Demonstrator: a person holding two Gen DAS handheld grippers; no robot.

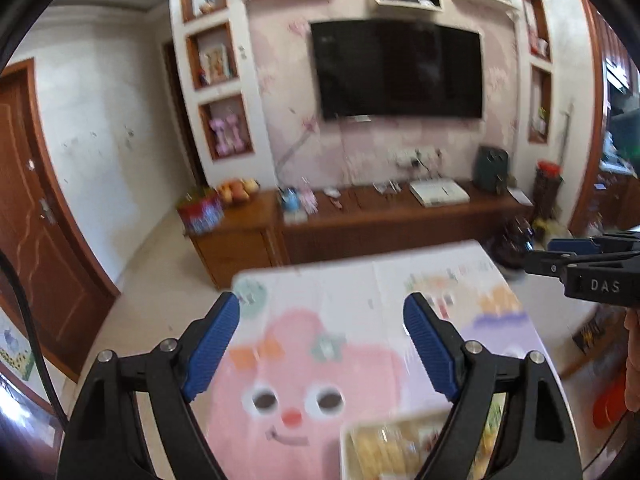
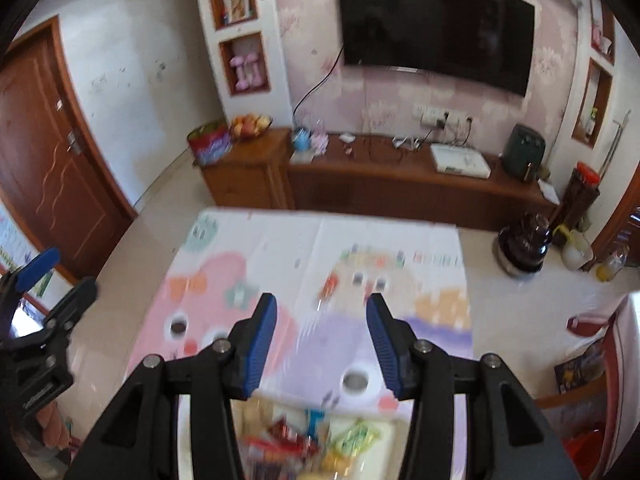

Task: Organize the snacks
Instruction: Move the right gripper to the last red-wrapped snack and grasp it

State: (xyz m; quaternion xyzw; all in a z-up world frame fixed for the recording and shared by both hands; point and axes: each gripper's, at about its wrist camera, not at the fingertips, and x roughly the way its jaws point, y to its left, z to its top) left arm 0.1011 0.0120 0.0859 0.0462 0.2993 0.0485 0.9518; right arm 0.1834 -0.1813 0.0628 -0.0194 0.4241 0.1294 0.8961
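My left gripper (image 1: 322, 314) is open and empty, held above a table covered with a pastel cartoon cloth (image 1: 320, 292). A white tray of snacks (image 1: 384, 444) lies at the near edge, partly behind the right finger. My right gripper (image 2: 322, 312) is open and empty above the same cloth (image 2: 320, 240). Below it a white tray (image 2: 388, 426) holds several blurred snack packets (image 2: 288, 440) in red, yellow and green. The right gripper also shows at the right edge of the left wrist view (image 1: 540, 258). The left gripper shows at the left edge of the right wrist view (image 2: 52, 280).
A wooden TV cabinet (image 2: 400, 184) stands beyond the table under a wall TV (image 2: 436, 24), with a fruit bowl (image 2: 250, 124), a white box (image 2: 460, 162) and a dark air fryer (image 2: 524, 152). A dark appliance (image 2: 524, 244) and bottles sit on the floor right. A brown door (image 2: 48, 140) is left.
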